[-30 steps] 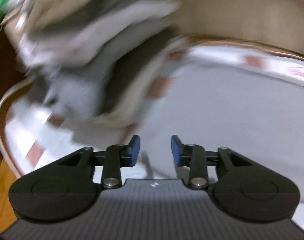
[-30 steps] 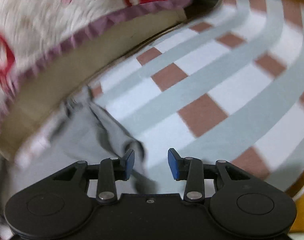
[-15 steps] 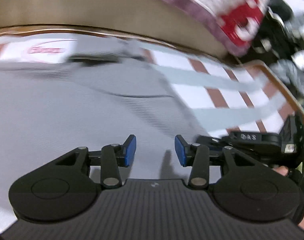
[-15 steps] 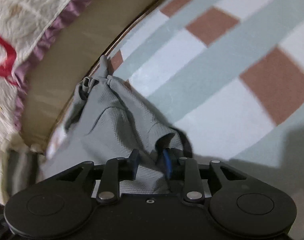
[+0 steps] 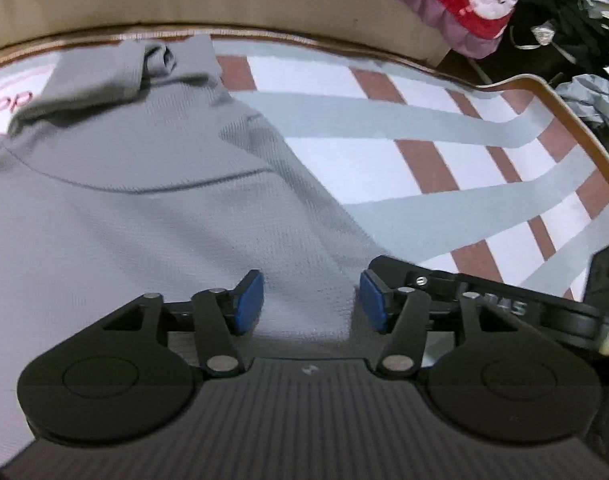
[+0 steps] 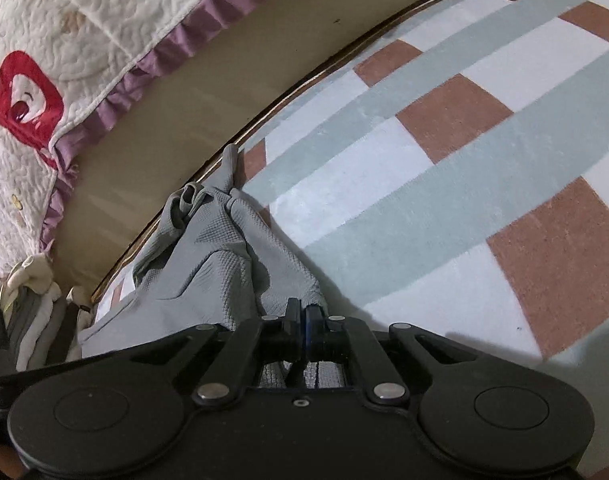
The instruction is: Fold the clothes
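Fingers of the right gripper [image 6: 303, 330] pinch the grey garment [image 5: 152, 208] at its edge toward the rug [image 5: 444, 168] middle, while the left gripper [image 5: 310, 304], fingers spreading, hovers beside it over the same edge, nothing between them.

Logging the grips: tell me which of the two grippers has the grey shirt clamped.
The right gripper: its jaws are shut on the grey shirt's edge. The left gripper is opening above the cloth, pinching nothing.
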Demonstrator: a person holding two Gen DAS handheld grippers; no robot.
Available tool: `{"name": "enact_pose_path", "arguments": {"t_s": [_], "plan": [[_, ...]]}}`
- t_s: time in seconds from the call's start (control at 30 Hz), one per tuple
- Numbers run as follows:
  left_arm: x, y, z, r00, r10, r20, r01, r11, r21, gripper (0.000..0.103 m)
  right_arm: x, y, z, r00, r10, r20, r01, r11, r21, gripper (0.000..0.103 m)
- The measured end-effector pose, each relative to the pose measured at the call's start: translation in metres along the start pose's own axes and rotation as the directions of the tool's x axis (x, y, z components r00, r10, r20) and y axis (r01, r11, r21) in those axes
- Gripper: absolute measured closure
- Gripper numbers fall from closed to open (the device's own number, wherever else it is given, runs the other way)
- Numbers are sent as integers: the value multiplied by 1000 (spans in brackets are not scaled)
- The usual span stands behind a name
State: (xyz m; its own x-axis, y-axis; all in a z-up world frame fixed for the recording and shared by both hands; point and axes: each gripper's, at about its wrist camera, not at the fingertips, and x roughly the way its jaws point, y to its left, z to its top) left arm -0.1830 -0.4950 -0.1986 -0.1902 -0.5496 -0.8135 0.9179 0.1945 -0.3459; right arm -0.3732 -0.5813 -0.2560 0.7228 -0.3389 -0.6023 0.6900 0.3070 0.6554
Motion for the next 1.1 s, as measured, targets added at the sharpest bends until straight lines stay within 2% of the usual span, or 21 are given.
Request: {"name": "enact_pose_path", "arguments": {"t_s": [0.03,0.07,0.1,0.13,0.23,0.33,0.37,0.43,0.5,0.53,0.57,0.6,0.67,0.73,0.8,0.83,0.87,0.97,1.0,1.1], "plan": [[5,0,0,1000,-1,-2,1,1000,-4,44,-2,0,1,1000,22,7,-22,1000,-4,99],[7,0,0,1000,-6,9,6,1000,-4,49,-3,-1,2,999,45,9,-45,999,-9,99],[7,1,-1,1000,-20,20,20,1000,0,65,-5,-1,3,998,65,6,-65,998,-15,99],[2,9,-2,998,-50,38,51,998,-24,94,-6,0,4,997,73,7,-73,997,-24,99],[-23,47,-8,979,-159,124,180,968,-176,94,-5,5,5,1000,28,-2,-28,995,-91,99],[-50,96,-27,946,-235,222,298,899,-321,94,1,7,5,1000,-19,-22,16,990,-138,99],[-55,109,-34,946,-227,230,298,888,-349,94,3,6,6,999,-33,-34,28,990,-137,99],[-61,129,-48,960,-177,216,252,884,-394,94,7,5,7,997,-53,-64,46,992,-117,100],[-67,143,-60,971,-125,206,202,890,-410,94,6,8,8,993,-76,-93,64,991,-121,97],[-69,146,-63,970,-122,210,200,890,-410,94,3,14,8,990,-96,-107,79,986,-147,91],[-71,147,-66,968,-127,217,208,888,-410,94,-1,23,6,985,-123,-121,99,976,-193,79],[-72,149,-68,966,-132,224,216,886,-410,94,-6,32,3,982,-139,-128,106,965,-241,77],[-74,150,-72,962,-137,235,225,885,-407,93,-21,51,-3,986,-114,-123,67,941,-332,77],[-73,149,-72,963,-132,235,219,890,-399,93,-30,69,-5,991,-41,-128,-11,925,-380,74],[-71,148,-72,962,-142,235,229,888,-400,93,-29,79,-2,987,59,-148,-114,910,-399,65],[-71,148,-72,961,-143,236,231,886,-403,93,-24,82,-1,983,104,-153,-157,904,-397,54],[-71,148,-73,961,-140,237,229,884,-408,93,-16,83,1,976,135,-173,-193,905,-380,44],[-75,147,-74,958,-144,248,239,881,-409,93,13,70,2,937,160,-310,-226,956,-188,44],[-76,146,-75,957,-147,250,242,881,-407,93,17,67,-1,922,173,-347,-238,959,-153,43],[-81,142,-77,956,-150,251,246,879,-409,92,6,70,-23,879,216,-426,-312,935,-169,47]]}}
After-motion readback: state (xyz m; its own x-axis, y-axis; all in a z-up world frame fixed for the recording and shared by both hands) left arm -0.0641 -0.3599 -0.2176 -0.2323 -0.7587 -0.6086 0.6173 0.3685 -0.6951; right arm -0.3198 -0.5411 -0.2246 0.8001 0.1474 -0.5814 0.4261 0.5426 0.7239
